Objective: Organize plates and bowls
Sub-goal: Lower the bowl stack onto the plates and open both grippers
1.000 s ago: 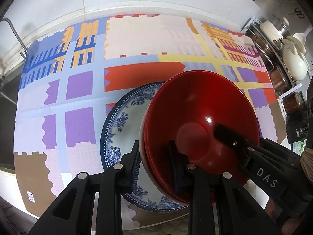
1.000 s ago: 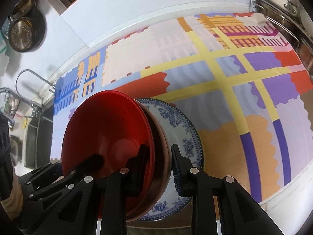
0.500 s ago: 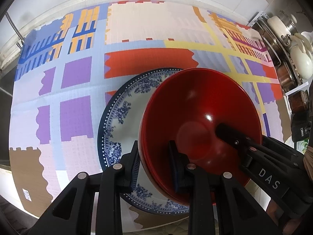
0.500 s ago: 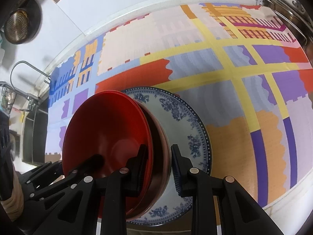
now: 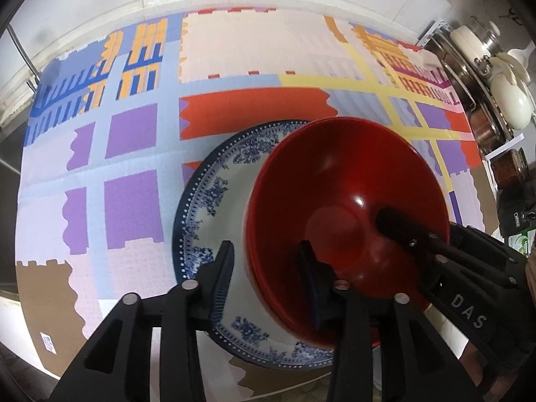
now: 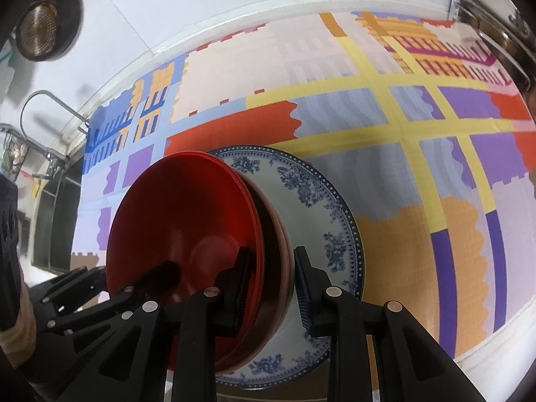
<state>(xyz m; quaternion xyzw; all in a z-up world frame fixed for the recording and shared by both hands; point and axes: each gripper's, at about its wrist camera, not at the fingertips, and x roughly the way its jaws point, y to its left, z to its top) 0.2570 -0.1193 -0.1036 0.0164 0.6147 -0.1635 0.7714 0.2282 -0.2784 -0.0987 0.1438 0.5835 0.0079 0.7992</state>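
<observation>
While my left claw (image 5: 264, 264) opens off the red bowl stack (image 5: 345, 221), now set on the blue-patterned plate (image 5: 214, 201), my right claw (image 6: 269, 271) grips its rim; release next.

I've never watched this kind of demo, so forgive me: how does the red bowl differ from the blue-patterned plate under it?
The glossy red bowl is deep and plain inside; the blue-and-white floral plate is shallow and patterned. The bowl is narrower, and the plate's rim shows beyond it. The bowl's rim sits between the fingers of both hand-held grippers; the plate lies on the colourful mat, ungripped. Both are round.
</observation>
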